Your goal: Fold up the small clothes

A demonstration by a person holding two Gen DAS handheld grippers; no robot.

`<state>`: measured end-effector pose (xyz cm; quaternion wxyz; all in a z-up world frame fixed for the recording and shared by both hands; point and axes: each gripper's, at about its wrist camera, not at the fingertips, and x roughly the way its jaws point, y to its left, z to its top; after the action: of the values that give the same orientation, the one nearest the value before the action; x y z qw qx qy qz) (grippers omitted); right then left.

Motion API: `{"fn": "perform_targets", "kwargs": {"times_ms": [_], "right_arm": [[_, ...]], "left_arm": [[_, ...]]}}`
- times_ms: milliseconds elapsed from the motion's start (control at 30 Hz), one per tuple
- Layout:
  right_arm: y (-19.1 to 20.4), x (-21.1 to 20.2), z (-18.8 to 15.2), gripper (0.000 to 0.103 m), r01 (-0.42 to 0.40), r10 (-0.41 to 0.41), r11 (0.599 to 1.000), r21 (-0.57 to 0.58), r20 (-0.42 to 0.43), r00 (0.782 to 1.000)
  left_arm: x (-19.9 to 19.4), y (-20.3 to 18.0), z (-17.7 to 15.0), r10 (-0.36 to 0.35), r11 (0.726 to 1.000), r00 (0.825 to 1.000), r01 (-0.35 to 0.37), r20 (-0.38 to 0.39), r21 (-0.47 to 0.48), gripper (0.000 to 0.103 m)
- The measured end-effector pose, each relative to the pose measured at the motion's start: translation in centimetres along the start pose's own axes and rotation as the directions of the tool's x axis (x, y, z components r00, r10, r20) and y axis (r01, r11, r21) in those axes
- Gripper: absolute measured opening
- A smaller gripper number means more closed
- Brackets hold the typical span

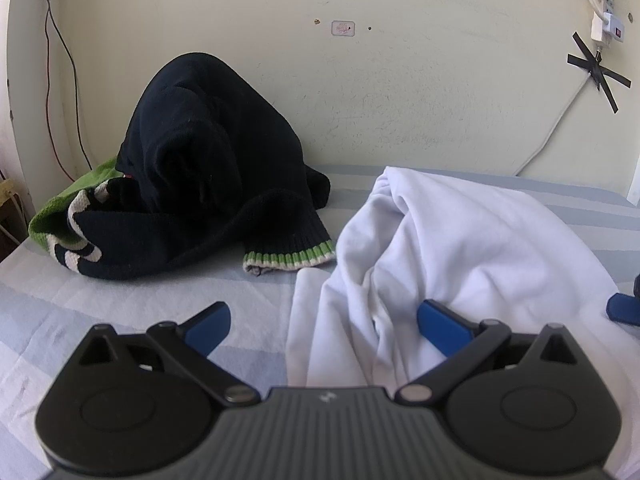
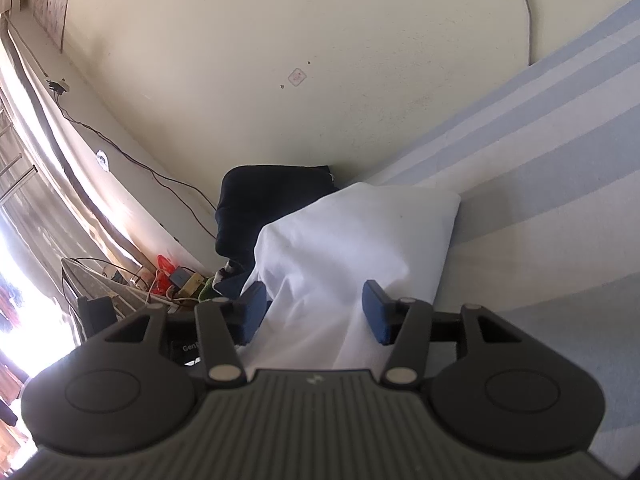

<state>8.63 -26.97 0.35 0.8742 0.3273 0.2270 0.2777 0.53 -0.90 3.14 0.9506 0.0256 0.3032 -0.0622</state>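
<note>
The left tool (image 1: 324,322) stands wide open, low over the bed (image 1: 120,300). Its right blue finger (image 1: 442,326) lies against a fold of the white garment (image 1: 460,240), while its left finger is over bare sheet; nothing is gripped between them. The right tool (image 2: 316,312) is about half open, with a draped part of the white garment (image 2: 352,240) passing between its fingers; the blue pads (image 2: 376,312) do not visibly press on the cloth, so it is held by neither tool. In the left wrist view a blue tip of the right tool (image 1: 622,308) shows at the right edge, beside the garment.

The white garment lies crumpled on the striped pale blue and white sheet, near and to the right. Farther off to the left, against the cream wall (image 1: 400,80), a dark sweater (image 1: 208,168) is heaped, its green and white striped cuff (image 1: 290,260) just beside the white garment's edge. A green cloth (image 1: 64,208) pokes out at the heap's left side. A white cable (image 1: 560,120) is taped to the wall at far right.
</note>
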Motion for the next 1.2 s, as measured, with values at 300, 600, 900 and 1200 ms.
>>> {"fn": "perform_targets", "kwargs": {"times_ms": [300,600,900,1200], "right_arm": [[-0.04,0.02,0.01,0.057,0.0,0.0,1.0,0.005,-0.002,1.0],[-0.01,0.05,-0.03,0.058,0.001,-0.001,1.0,0.005,-0.001,1.0],[-0.05,-0.02,-0.02,0.058,-0.002,0.003,1.0,0.01,-0.005,1.0],[-0.02,-0.12,-0.04,0.059,-0.006,0.006,1.0,0.01,-0.004,1.0]], "left_arm": [[-0.08,0.29,-0.1,-0.02,1.0,1.0,0.02,0.007,-0.015,0.103],[-0.32,0.35,-0.15,-0.024,1.0,1.0,0.025,0.02,-0.018,0.103],[-0.27,0.3,-0.11,-0.024,0.999,1.0,0.024,0.014,-0.021,0.103],[-0.34,0.23,-0.2,-0.017,1.0,1.0,0.017,0.017,-0.009,0.103]]}}
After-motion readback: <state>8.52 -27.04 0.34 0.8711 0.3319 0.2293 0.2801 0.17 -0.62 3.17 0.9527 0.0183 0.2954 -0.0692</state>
